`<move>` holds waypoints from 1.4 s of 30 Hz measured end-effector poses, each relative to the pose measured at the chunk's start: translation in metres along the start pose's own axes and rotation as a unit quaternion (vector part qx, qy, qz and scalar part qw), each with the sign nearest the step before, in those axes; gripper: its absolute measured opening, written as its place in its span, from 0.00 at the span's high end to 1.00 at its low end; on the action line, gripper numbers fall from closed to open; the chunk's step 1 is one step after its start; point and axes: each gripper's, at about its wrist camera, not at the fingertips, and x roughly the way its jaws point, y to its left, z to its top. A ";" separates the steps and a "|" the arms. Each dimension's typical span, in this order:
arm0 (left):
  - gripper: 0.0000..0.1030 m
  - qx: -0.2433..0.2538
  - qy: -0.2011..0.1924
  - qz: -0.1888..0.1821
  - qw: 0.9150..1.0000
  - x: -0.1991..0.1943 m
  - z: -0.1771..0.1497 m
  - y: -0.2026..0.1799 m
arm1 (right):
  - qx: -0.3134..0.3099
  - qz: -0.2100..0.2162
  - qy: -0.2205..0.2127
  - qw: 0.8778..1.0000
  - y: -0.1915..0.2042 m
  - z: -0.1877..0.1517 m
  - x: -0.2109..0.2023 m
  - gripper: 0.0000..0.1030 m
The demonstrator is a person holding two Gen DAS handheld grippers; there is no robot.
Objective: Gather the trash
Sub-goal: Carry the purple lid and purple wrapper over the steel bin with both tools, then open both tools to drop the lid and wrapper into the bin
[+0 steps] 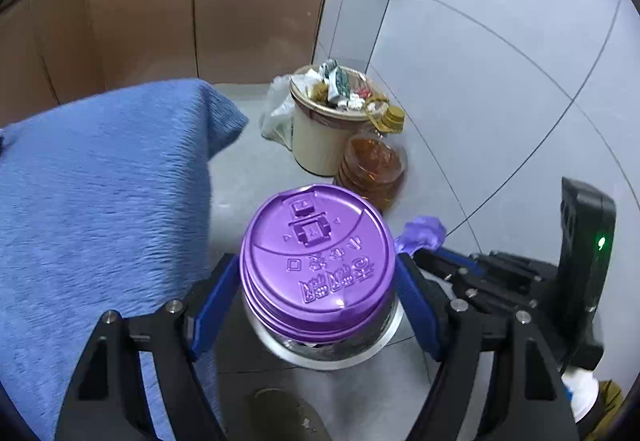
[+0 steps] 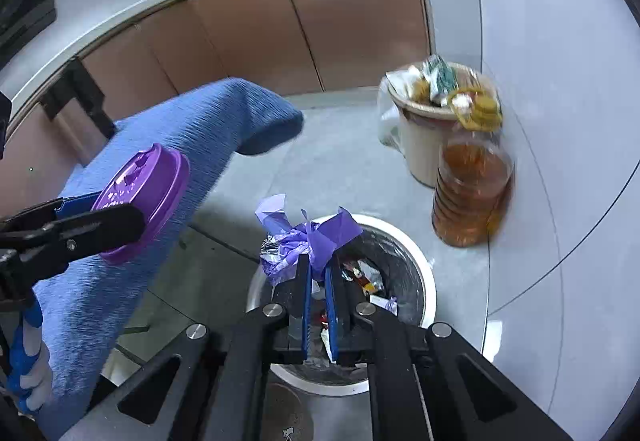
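Note:
My left gripper is shut on a purple cup lid, held over a white-rimmed trash bin on the floor. The lid and the left gripper also show at the left of the right wrist view. My right gripper is shut on a crumpled purple wrapper, held above the same bin, which holds several scraps. The wrapper shows to the right of the lid in the left wrist view.
A blue cloth-covered surface lies to the left. A cream bin full of trash and a bottle of amber liquid stand on the grey tiled floor near brown cabinets.

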 end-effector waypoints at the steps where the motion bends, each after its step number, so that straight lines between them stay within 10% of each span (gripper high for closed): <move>1: 0.25 -0.004 0.003 -0.004 1.000 0.006 0.001 0.000 | 0.003 0.000 0.005 1.000 -0.003 -0.002 0.005 0.91; 16: 0.25 -0.038 0.036 -0.045 0.998 0.041 -0.003 0.002 | 0.026 -0.028 0.032 0.999 -0.029 -0.027 0.021 0.64; 34: 0.21 -0.058 0.062 -0.076 0.993 0.042 -0.004 -0.001 | 0.030 -0.048 -0.009 0.998 -0.017 -0.037 -0.045 0.56; 42: 0.21 -0.013 0.004 -0.012 1.000 -0.005 -0.008 -0.005 | 0.029 -0.055 -0.025 0.998 -0.009 -0.037 -0.069 0.53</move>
